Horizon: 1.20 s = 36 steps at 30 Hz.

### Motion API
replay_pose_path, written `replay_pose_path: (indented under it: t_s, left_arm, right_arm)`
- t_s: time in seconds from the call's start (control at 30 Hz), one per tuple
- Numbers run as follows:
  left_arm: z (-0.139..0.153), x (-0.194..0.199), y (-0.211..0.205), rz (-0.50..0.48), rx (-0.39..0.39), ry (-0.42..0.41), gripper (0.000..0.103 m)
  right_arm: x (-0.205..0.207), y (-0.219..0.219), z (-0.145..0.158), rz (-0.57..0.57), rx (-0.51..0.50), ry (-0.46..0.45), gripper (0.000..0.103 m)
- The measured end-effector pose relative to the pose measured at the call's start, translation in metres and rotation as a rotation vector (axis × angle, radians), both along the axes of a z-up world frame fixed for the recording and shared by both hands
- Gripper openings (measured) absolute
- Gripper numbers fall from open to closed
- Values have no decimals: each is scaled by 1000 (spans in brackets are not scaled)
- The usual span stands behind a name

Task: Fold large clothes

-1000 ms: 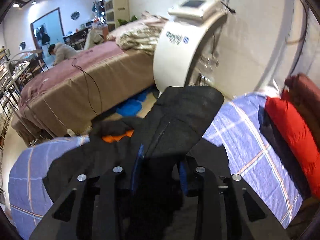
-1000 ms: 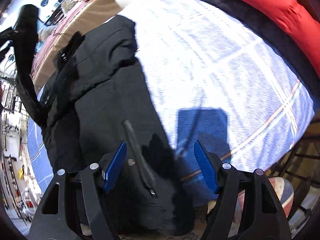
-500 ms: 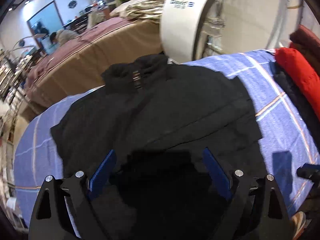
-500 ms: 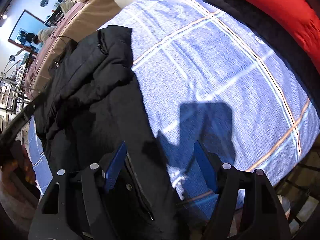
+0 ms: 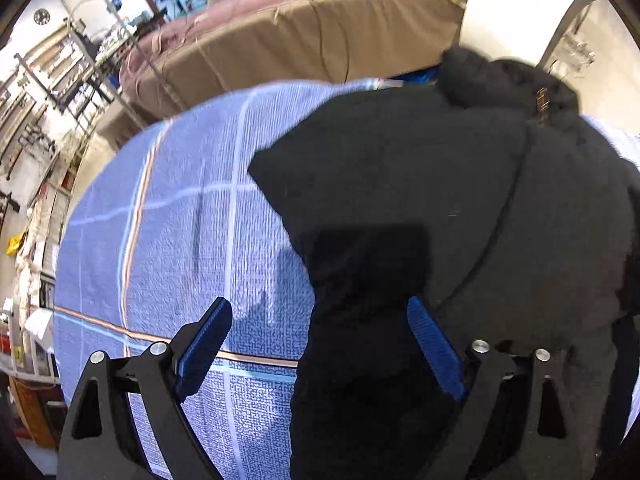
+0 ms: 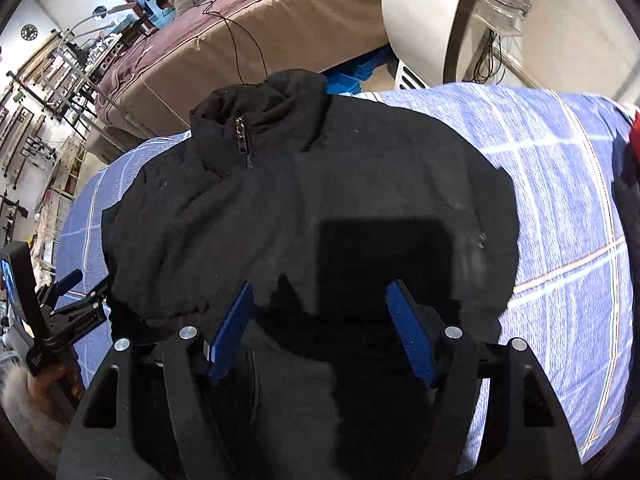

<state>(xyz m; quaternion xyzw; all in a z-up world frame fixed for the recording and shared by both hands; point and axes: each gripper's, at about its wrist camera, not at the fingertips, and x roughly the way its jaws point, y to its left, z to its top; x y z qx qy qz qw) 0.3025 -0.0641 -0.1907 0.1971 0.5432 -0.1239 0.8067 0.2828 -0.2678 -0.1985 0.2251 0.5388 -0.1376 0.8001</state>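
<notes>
My left tongs (image 5: 320, 344) point down over the black jacket (image 5: 460, 208), their blue pads spreading wider with nothing pinched; the jacket's left edge lies below the gap; the jacket lies spread on the blue checked bedspread (image 5: 172, 220), collar and zip at the far edge; my right tongs (image 6: 322, 328) hang fairly wide over the jacket's near part, gripping nothing; behind stands a brown-covered bed (image 6: 256, 28); red fabric (image 6: 635, 130) shows at the right edge.

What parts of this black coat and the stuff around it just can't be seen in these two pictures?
- Black jacket: its hem, right wrist view, hidden beneath the right gripper.
- Its far side, left wrist view, cut off by the picture's edge.
- Red item: only a sliver at the edge.
- White machine's lettering: too small.
</notes>
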Motion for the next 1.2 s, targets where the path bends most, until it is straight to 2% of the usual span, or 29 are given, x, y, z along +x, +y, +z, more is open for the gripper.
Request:
replay_pose_path:
  t_s: [0.07,0.1,0.2,0.4,0.53,0.67,0.73,0.77,0.97,1.2]
  left_arm:
    - [-19,10,9,32,-7,47,97]
    - [-23,15,12,44,-18,63,98]
    - [-35,28,25,63,-76,121,98]
    - [-49,43,36,69,-138,167,99]
    - [-59,57,51,93,-227,219,99]
    - [-59,62,55,37,-225,190,99]
    - [-60,65,56,18,-228,178,99]
    - [-60,68,57,18,-233,175,99]
    - [-59,64,62,15,-235,148,99]
    - [-57,78,62,24,-223,181,98]
  right_arm:
    - [22,9,-20,31,-36,63,73]
    - [22,9,-20,31,-36,63,73]
    - [39,16,-54,67,-83,159,76]
    - [48,22,-74,61,-110,176,80]
    - [58,24,-79,39,-121,189,84]
    - [62,31,-87,-1,-160,189,89]
    - [61,38,-90,-22,-215,194,98]
    - [62,40,-92,-33,-246,203,98]
    - [74,51,-100,-83,-282,247,98]
    - [93,52,-102,-135,-264,302,98]
